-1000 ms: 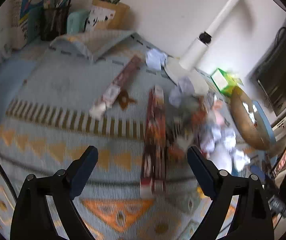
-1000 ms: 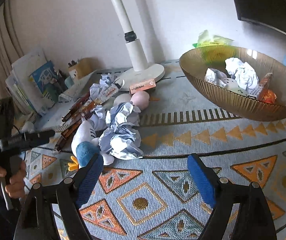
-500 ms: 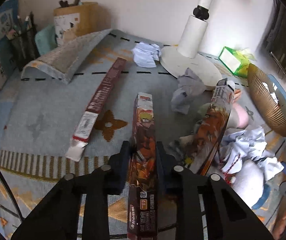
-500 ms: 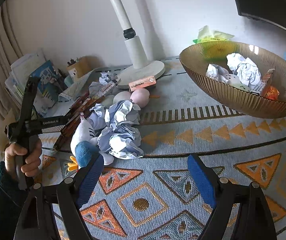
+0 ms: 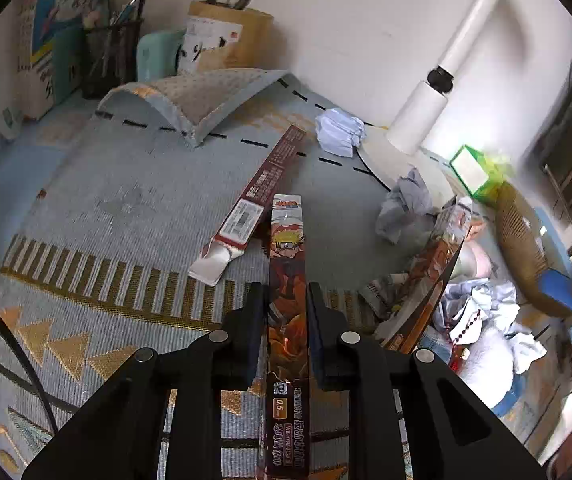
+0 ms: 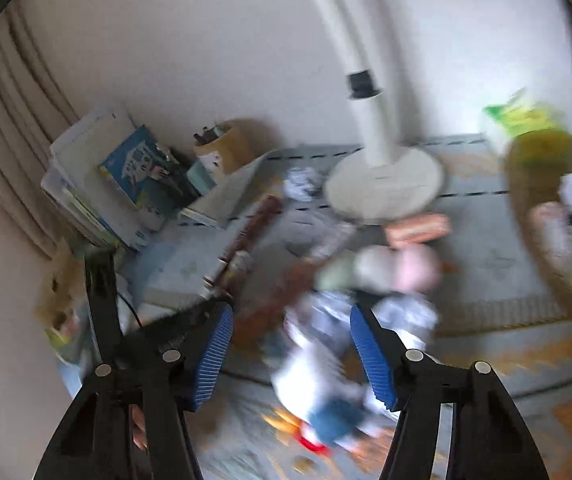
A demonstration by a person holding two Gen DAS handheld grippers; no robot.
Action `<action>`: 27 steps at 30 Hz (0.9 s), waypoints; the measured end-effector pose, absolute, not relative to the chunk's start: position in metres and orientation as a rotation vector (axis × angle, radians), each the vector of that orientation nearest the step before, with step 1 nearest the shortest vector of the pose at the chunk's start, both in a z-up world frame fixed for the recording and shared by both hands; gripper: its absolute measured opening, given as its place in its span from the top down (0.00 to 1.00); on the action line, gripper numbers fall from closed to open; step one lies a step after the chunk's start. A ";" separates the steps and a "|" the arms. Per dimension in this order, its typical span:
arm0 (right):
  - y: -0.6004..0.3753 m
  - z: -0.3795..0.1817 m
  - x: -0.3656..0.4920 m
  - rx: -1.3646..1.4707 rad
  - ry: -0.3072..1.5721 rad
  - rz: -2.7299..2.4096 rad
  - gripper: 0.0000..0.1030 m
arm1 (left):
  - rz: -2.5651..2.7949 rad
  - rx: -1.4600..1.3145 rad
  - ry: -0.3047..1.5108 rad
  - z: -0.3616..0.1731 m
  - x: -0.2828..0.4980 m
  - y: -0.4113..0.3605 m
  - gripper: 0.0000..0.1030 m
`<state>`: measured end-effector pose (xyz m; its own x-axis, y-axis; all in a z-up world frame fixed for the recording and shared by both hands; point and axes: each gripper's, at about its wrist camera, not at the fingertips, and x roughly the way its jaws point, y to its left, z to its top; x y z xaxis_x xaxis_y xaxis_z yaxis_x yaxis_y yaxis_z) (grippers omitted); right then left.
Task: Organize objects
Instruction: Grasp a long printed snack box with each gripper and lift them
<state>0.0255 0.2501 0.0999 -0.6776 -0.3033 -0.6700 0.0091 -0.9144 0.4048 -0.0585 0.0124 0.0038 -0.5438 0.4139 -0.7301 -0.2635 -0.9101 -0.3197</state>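
Left wrist view, long cartoon box clamped between jaws, pointing ahead

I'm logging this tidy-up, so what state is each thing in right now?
left gripper: shut on the orange cartoon box.
orange cartoon box: flat, clamped between the pads.
maroon box: lying on the rug, end flap open.
rug: far corner folded over.
right gripper: jaws just been closing, nothing between them, view blurred.
brown bowl: holds crumpled paper.
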 end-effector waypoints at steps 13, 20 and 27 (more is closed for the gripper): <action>0.219 0.038 -0.061 1.506 -0.780 -2.625 0.71 | 2.397 -1.228 -0.258 0.001 -0.060 0.015 0.83; 0.224 0.055 -0.040 1.237 -0.775 -2.668 0.80 | 2.369 -1.235 -0.304 -0.002 -0.060 0.011 0.83; 0.257 0.101 0.016 1.047 -0.826 -2.639 0.83 | 2.372 -1.226 -0.244 -0.001 -0.057 0.016 0.82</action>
<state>0.0165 0.2571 0.1007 -0.7343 -0.3602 -0.5754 -0.0322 -0.8282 0.5595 -0.0566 0.0164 -0.0009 -0.4995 0.4722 -0.7264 -0.3142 -0.8801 -0.3560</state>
